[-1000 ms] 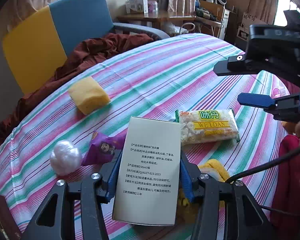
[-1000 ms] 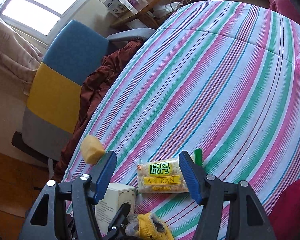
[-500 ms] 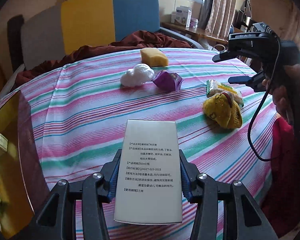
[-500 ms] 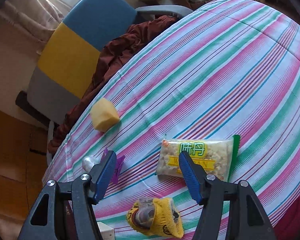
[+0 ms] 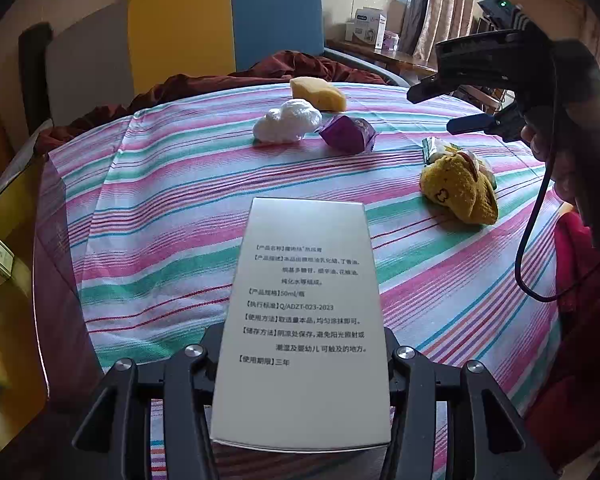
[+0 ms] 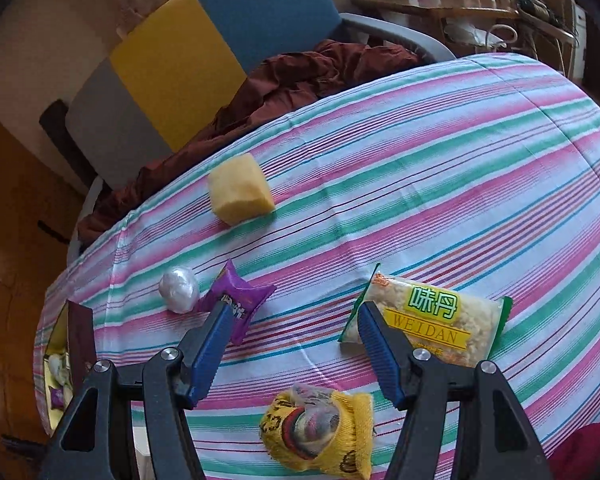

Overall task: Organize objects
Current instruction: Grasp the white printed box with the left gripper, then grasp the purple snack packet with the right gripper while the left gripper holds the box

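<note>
Your left tool (image 5: 304,360) is clamped on the white box (image 5: 305,320), carried above the striped desk (image 5: 160,240); your right tool (image 6: 292,344) hangs with jaws apart and empty. Loose on the cloth: yellow sponge (image 6: 240,194) at 11 o'clock in the right wrist view, white ball (image 6: 179,289) and purple packet (image 6: 238,300) at 10, snack bag (image 6: 432,320) at 2, yellow sock (image 6: 324,432) at 6, so sorting looks early. A yellow tray (image 6: 60,340) off the desk's left edge already holds a few items; behind stand a colour-block chair (image 6: 204,52) and a cluttered side table (image 6: 440,4).

Pink-green striped tablecloth (image 6: 420,168), yellow sponge (image 6: 240,194), purple packet (image 6: 240,300)
</note>
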Demonstrator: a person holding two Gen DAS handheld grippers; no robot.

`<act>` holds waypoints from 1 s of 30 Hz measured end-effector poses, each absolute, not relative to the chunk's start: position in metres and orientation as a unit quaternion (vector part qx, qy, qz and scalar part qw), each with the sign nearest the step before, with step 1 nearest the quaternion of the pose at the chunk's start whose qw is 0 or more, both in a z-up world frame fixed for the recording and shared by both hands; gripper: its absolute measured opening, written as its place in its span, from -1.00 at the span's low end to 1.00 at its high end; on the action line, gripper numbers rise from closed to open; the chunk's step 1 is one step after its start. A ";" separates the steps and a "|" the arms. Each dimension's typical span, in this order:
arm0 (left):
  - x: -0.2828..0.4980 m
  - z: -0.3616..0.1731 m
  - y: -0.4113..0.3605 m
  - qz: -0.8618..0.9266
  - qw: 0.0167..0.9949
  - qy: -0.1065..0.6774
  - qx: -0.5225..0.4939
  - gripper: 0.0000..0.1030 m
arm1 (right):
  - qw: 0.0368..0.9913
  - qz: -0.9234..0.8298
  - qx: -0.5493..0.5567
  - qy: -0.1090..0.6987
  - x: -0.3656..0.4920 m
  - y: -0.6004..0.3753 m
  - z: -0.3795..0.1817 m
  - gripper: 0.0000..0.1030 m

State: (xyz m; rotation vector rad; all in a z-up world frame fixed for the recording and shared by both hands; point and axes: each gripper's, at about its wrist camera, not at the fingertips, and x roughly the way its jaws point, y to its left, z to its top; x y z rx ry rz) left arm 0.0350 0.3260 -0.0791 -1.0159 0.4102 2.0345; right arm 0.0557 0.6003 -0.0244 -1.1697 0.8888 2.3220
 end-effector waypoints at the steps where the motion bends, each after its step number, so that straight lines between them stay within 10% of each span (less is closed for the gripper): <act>1: 0.036 -0.079 0.326 0.807 0.404 0.165 -0.397 -0.02 | 0.193 0.832 -0.422 0.303 0.053 0.595 -0.024 0.27; 20: 0.030 -0.081 0.317 0.805 0.424 0.139 -0.392 -0.01 | 0.116 0.813 -0.570 0.029 -0.057 0.537 -0.059 0.27; 23: 0.029 -0.081 0.317 0.805 0.424 0.138 -0.391 -0.01 | 0.104 0.809 -0.576 0.053 -0.058 0.539 -0.068 -0.32; 30: 0.030 -0.082 0.318 0.807 0.424 0.143 -0.386 -0.01 | 0.091 0.811 -0.572 0.084 -0.023 0.511 -0.069 -0.34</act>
